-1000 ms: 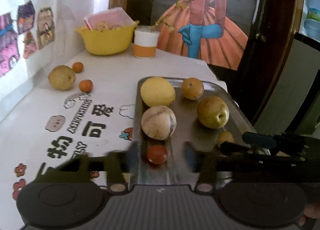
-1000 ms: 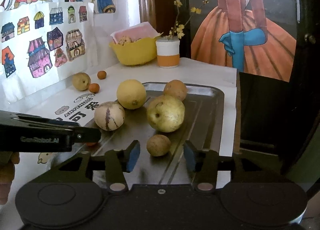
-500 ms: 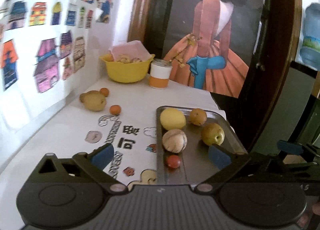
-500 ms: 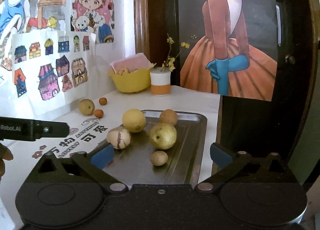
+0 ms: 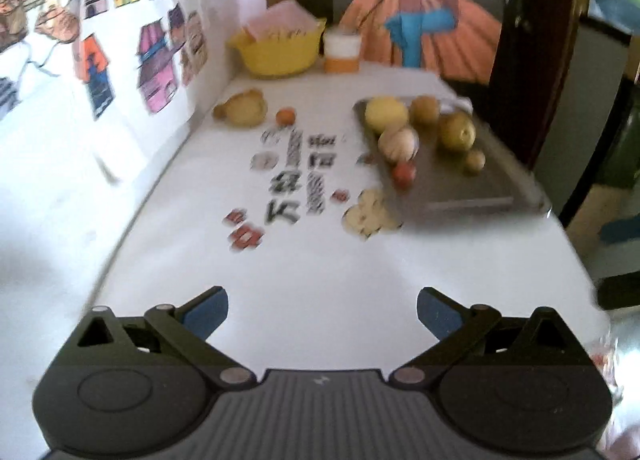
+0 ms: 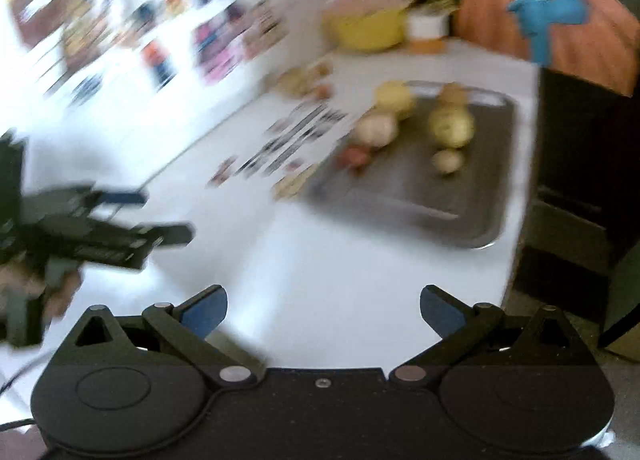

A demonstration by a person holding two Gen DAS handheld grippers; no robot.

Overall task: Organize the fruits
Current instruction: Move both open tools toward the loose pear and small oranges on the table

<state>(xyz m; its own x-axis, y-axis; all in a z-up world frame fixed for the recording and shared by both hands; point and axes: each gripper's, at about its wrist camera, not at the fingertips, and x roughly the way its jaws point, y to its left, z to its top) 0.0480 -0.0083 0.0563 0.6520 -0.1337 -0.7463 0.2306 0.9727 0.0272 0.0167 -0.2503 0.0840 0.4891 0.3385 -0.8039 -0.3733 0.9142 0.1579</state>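
Observation:
A metal tray (image 5: 472, 195) (image 6: 424, 203) lies on the white table and holds several fruits: a yellow lemon (image 5: 386, 113), a pale striped round fruit (image 5: 398, 144), a green-yellow pear (image 5: 457, 131) (image 6: 451, 125), an orange (image 5: 425, 109), a small brown fruit (image 5: 475, 160) (image 6: 447, 160) and a small red fruit (image 5: 404, 175). Off the tray, near the wall, sit another pear (image 5: 245, 109) and a small orange (image 5: 285, 116). My left gripper (image 5: 322, 312) is open and empty over the near table. My right gripper (image 6: 323, 310) is open and empty too, well short of the tray.
A yellow bowl (image 5: 280, 51) and a white and orange cup (image 5: 341, 49) stand at the table's far end. Sticker-covered wall (image 5: 120, 39) runs along the left. The table's right edge drops off beside dark furniture (image 6: 580, 187). The left gripper's body (image 6: 100, 236), held by a hand, shows at left.
Both grippers have pulled back from the tray and opened wide; the fruits now lie far ahead. The red fruit stays on the tray. Both views are motion-blurred.

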